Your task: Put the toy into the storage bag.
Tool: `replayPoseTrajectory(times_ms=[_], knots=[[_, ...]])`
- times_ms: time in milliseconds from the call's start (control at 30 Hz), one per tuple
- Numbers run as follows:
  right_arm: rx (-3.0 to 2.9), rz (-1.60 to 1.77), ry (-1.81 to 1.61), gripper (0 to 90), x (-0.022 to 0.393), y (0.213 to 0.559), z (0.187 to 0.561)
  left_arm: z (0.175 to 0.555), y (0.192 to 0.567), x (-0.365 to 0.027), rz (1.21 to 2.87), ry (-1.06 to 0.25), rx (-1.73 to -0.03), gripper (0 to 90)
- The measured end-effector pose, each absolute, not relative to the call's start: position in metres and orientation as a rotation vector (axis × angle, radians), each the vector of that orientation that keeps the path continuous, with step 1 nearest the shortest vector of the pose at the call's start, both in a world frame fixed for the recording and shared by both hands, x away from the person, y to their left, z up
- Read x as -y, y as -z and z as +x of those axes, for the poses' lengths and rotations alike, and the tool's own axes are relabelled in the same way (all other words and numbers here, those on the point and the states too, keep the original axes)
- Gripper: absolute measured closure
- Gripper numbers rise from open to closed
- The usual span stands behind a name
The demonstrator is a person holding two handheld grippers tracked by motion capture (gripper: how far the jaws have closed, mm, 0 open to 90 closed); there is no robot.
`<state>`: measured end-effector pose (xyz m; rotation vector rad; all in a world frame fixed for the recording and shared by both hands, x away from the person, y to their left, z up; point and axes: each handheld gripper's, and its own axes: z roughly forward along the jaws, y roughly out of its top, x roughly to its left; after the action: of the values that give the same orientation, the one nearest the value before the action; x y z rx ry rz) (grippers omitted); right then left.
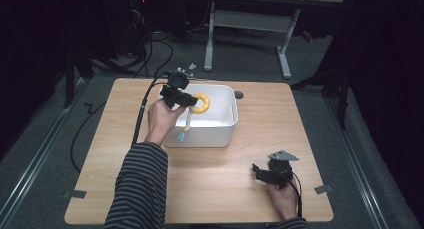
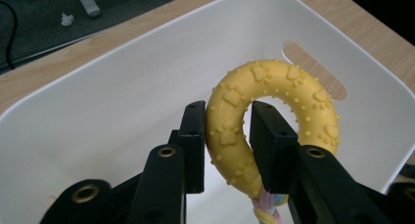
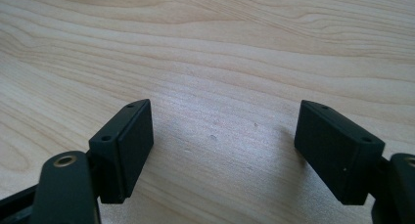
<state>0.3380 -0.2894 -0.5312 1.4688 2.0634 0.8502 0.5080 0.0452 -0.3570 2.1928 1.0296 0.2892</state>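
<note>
Over the white bin near the tabletop's far edge, the left gripper pinches a yellow ring toy, rope tail dangling. It looks rubbery, light and knobbly, so gripping the ring's band seems secure. Near the front right corner, the right gripper gapes empty.

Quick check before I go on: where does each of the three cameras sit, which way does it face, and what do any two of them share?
High view: above the person's side, looking forward and down on the table; striped sleeve, both hands, left gripper and right gripper.
Left gripper view: rides the left gripper, looking into the white bin; its jaws clamp the yellow ring toy.
Right gripper view: rides the right gripper, facing bare tabletop; jaws apart.
Shared: high and left gripper views both show ring and bin.
</note>
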Motion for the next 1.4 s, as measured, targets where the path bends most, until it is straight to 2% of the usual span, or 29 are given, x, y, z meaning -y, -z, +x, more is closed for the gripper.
replayPoseTrajectory(times_ms=[300, 667, 1133, 1167, 1233, 1400], knots=[[-2.062, 1.472, -0.852, 22.4, 0.289, 0.531, 0.338, 0.506, 0.376, -0.035, 2.281, -0.222, -0.965, 68.3], [-2.075, 1.460, -0.858, 22.4, 0.288, 0.531, 0.338, 0.504, 0.386, -0.026, 2.398, -0.173, -0.965, 68.1], [-2.082, 1.450, -0.859, 22.6, 0.288, 0.531, 0.338, 0.506, 0.394, -0.021, 2.419, -0.098, -1.004, 66.6], [-2.081, 1.451, -0.859, 22.6, 0.288, 0.531, 0.338, 0.506, 0.394, -0.022, 2.413, -0.085, -1.005, 65.1], [-2.081, 1.452, -0.859, 22.7, 0.288, 0.531, 0.338, 0.505, 0.393, -0.024, 2.396, -0.099, -1.012, 55.7], [-2.073, 1.461, -0.859, 22.9, 0.288, 0.531, 0.338, 0.499, 0.389, -0.031, 2.370, -0.153, -1.014, 46.2]])
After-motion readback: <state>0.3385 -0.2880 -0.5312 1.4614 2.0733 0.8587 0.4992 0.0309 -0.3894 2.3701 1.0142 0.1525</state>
